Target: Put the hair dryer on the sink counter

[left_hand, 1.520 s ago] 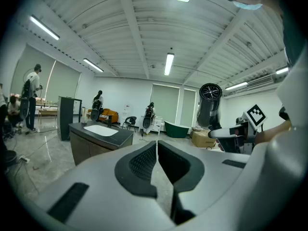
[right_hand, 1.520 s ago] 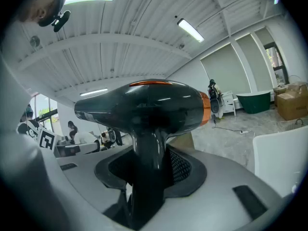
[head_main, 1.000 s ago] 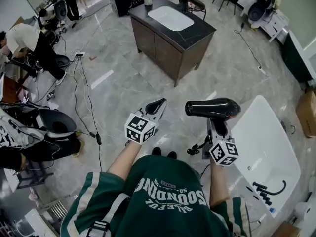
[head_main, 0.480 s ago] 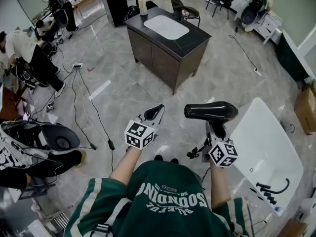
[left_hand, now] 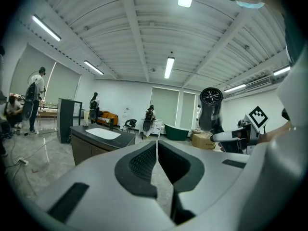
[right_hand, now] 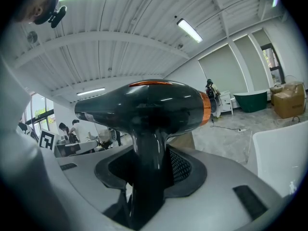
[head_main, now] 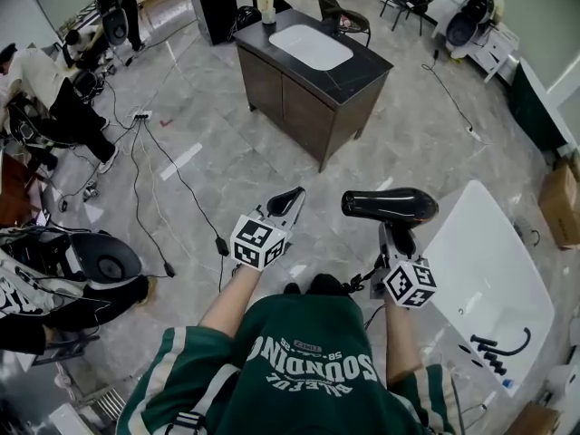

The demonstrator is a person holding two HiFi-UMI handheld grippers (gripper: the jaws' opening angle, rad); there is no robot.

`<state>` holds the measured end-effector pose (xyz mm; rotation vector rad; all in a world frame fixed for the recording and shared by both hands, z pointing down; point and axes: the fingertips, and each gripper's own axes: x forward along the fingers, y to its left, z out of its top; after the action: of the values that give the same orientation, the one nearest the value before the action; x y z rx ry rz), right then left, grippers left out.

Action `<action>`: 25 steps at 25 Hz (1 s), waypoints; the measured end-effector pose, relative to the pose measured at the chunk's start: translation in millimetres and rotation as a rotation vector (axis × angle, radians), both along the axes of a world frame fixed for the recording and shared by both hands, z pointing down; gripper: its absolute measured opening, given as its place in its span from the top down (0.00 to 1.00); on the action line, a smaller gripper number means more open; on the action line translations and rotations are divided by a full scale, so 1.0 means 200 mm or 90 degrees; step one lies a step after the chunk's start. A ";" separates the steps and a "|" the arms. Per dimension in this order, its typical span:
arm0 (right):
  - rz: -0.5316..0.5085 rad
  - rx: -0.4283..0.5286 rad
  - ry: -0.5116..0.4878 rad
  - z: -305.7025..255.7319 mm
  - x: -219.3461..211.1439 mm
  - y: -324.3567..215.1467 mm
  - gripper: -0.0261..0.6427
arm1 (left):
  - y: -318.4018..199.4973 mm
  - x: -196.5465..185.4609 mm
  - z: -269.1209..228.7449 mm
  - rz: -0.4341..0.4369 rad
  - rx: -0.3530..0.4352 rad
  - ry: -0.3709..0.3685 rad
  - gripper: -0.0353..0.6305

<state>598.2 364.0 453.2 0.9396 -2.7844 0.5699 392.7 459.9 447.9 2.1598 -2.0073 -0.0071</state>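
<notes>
My right gripper [head_main: 399, 239] is shut on the handle of a black hair dryer [head_main: 390, 205], which it holds upright with the barrel lying level and pointing left. In the right gripper view the hair dryer [right_hand: 144, 110] fills the middle, an orange ring at its rear end. My left gripper [head_main: 286, 203] hangs beside it at the left, shut and empty; its pads [left_hand: 144, 160] nearly meet. The dark sink counter [head_main: 362, 64] with a white basin [head_main: 311, 46] stands ahead across the grey tiled floor, also in the left gripper view as the counter [left_hand: 122, 138].
A white bathtub [head_main: 489, 279] with black fittings lies at the right. Cables [head_main: 172, 179] run across the floor at the left, near a salon chair [head_main: 100, 256] and people working. A black chair [head_main: 349, 21] stands behind the counter, a cardboard box [head_main: 562, 207] at the far right.
The view has shifted slightly: the sink counter sits a little nearer and lower in the picture. Both grippers keep their places and the hair dryer stays held.
</notes>
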 end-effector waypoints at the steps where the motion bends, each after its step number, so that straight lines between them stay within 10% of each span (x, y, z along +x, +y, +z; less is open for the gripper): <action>1: -0.001 -0.001 0.000 0.00 -0.02 0.00 0.67 | 0.00 -0.02 0.00 -0.001 -0.001 0.001 0.91; 25: -0.020 -0.014 -0.003 0.08 -0.82 -0.55 0.67 | -0.51 -0.78 0.08 -0.006 -0.015 -0.018 0.91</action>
<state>435.0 253.3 469.0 0.8890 -2.7864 0.5972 236.0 357.5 464.6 2.1480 -2.0226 0.0454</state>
